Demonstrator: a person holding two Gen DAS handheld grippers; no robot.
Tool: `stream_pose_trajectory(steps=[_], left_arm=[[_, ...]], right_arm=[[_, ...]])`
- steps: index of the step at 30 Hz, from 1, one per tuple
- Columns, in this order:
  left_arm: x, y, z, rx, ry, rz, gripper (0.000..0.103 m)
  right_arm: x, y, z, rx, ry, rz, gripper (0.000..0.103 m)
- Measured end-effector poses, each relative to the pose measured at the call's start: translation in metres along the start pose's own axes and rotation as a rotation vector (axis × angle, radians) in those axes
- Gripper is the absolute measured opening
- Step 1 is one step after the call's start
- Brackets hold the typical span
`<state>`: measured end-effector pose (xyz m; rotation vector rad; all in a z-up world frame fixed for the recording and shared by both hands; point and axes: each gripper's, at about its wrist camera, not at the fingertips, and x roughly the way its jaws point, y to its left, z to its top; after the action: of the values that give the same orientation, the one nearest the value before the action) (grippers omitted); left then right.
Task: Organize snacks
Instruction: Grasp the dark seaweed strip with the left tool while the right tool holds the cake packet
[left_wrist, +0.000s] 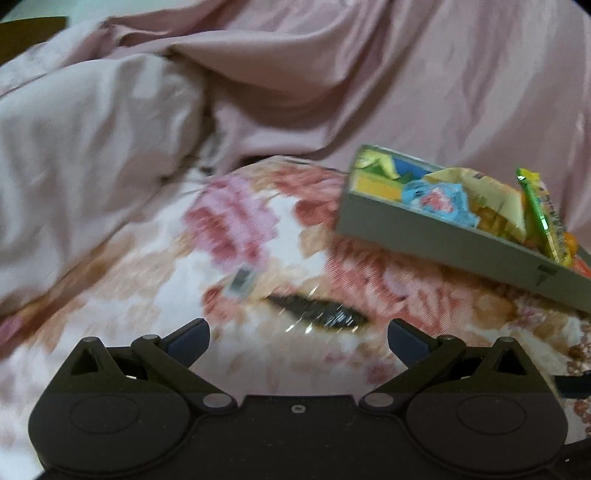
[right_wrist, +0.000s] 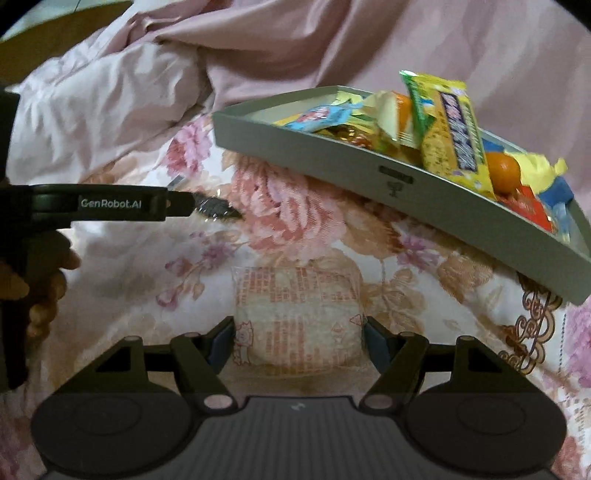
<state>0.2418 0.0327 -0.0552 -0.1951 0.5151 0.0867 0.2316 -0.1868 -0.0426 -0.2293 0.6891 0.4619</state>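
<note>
Right gripper (right_wrist: 299, 334) clamps the pale wrapped snack (right_wrist: 297, 319) on the floral bedspread (right_wrist: 122, 258), left gripper (left_wrist: 298, 332) spread wide, empty, over a dark packet (left_wrist: 317, 308) near the grey snack box (left_wrist: 436, 236).

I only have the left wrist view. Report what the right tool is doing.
Observer: The right tool straddles a clear red-printed snack packet on the floral bedspread; contact unclear.
Operator: Describe the tray's cut-off end.
Observer: The grey tray holds an orange and a red packet there.
Operator: Check my left tool from outside.
Observer: A hand grips the left tool by its handle, from below.
</note>
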Motion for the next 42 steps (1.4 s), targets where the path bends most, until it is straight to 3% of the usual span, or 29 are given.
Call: stream_pose_trajectory(steps=[3, 6, 9, 13, 16, 23, 29, 37, 39, 42], left_arm=[[0.015, 0.004, 0.017, 0.048, 0.012, -0.100, 0.102], [0.032, 0.000, 0.029, 0.201, 0.050, -0.160, 0.102], [0.048, -0.006, 0.031, 0.353, 0.092, -0.199, 0.102], [0.065, -0.011, 0.038, 0.460, 0.098, -0.250, 0.102], [0.084, -0.014, 0.043, 0.527, 0.170, -0.281, 0.102], [0.099, -0.006, 0.048, 0.455, 0.397, -0.402, 0.102], [0.079, -0.004, 0.040, 0.383, 0.572, -0.446, 0.102], [0.043, -0.023, 0.016, 0.331, 0.647, -0.447, 0.102], [0.037, -0.029, 0.013, 0.373, 0.661, -0.436, 0.102], [0.029, -0.042, 0.004, 0.512, 0.665, -0.414, 0.102]], right_arm=[[0.001, -0.011, 0.003, 0.048, -0.021, 0.036, 0.076], [0.001, -0.016, 0.005, 0.052, -0.051, 0.061, 0.076], [0.003, -0.015, 0.006, 0.034, -0.073, 0.075, 0.076], [0.008, -0.012, 0.002, 0.035, -0.054, 0.115, 0.076], [0.011, -0.011, 0.000, 0.047, -0.042, 0.149, 0.076], [0.018, -0.012, -0.003, 0.081, 0.009, 0.186, 0.076], [0.012, -0.016, -0.002, 0.083, 0.008, 0.150, 0.077], [0.015, -0.020, -0.005, 0.076, 0.013, 0.118, 0.077], [0.015, -0.020, -0.006, 0.064, 0.014, 0.110, 0.077], [0.015, -0.020, -0.007, 0.048, 0.015, 0.091, 0.077]])
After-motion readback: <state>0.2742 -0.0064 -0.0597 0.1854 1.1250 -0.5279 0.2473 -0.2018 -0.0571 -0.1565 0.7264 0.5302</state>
